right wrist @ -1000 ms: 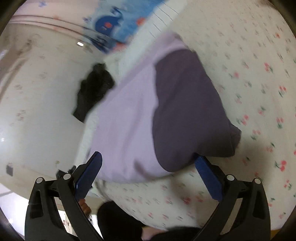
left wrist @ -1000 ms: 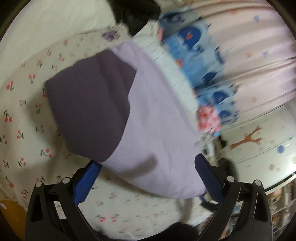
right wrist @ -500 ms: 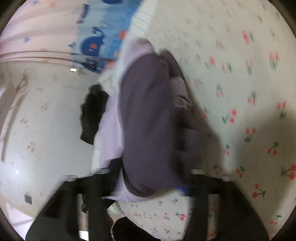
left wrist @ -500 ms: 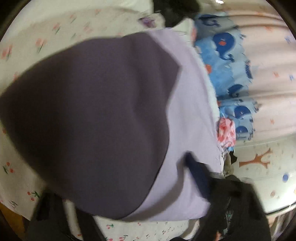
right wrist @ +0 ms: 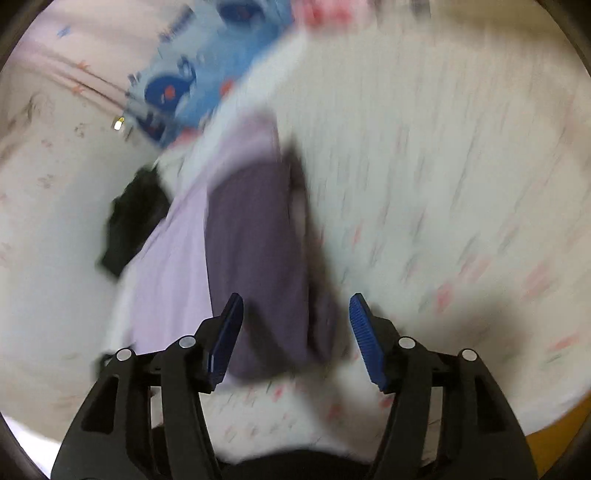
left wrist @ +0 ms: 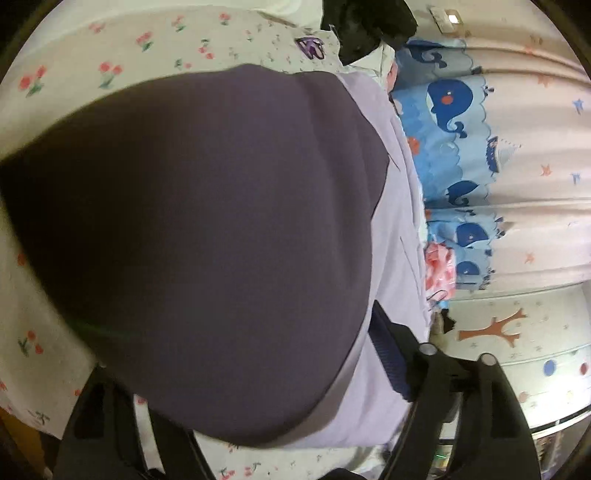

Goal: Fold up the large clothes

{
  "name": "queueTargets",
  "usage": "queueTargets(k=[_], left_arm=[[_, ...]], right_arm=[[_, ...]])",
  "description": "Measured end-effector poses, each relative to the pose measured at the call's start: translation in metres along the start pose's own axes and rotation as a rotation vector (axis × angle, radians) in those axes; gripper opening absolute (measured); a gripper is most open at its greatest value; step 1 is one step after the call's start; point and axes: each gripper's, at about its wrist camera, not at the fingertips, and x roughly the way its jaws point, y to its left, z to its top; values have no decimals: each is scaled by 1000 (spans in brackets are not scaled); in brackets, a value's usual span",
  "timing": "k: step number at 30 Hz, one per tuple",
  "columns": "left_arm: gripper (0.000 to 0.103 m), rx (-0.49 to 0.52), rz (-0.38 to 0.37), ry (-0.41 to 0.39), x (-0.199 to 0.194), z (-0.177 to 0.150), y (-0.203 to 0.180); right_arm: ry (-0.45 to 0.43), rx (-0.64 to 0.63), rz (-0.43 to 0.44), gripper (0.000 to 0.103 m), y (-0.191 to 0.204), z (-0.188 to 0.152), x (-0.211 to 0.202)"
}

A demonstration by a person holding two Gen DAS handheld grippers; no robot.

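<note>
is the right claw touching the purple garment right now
Cannot tell. In the right wrist view the right claw stands open with the purple garment between its fingers, but motion blur hides whether either pad meets the cloth.

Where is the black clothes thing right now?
In the left wrist view, the black garment sits at the top, beyond the purple garment, beside the whale curtain.

garment [left wrist: 207,236] on bedsheet [left wrist: 122,55] | curtain [left wrist: 535,166] behind, right

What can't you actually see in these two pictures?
- Left wrist view: the purple garment hides the left tongs' left finger, so their grip is unclear.
- Right wrist view: motion blur smears the cherry-print sheet and the black cloth.
</note>
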Motion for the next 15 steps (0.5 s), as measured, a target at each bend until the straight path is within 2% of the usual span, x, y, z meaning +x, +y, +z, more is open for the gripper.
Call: queueTargets(k=[2,3,5,6,8,9,11,12,13,14,15], left_arm=[[89,-38,13,-36,4,1,1],[91,-54,20,-62,6,1,0],[91,-47,24,-102,9,0,-3],[91,-25,10,-123,8,-2,-5],[77,4,-7,-142,6,-7,-7],[75,7,-22,-148,4,-8,-8],[69,24,-29,-155,2,-9,-10],[68,35,-33,-161,1,-10,-12],[67,49,-43,-164,1,-10,-13],[66,70,-58,-167,0,-11,-14],[65,98,-51,-174,-1,-12,-19]], right_arm=[[-104,-122,-43,68,40,10,-12],[-117,-209,-34,71,73,14,-7],[-82,-361,-25,74,127,13,19],[-56,-454,-23,74,160,10,43],[-13,-590,-44,75,213,-1,94],[9,-659,-75,75,240,-4,132],[46,-709,-153,75,265,-6,197],[95,-720,-230,76,270,-13,232],[171,-714,-291,85,265,-21,266],[217,-715,-310,85,261,-29,287],[219,-733,-328,85,265,-32,294]])
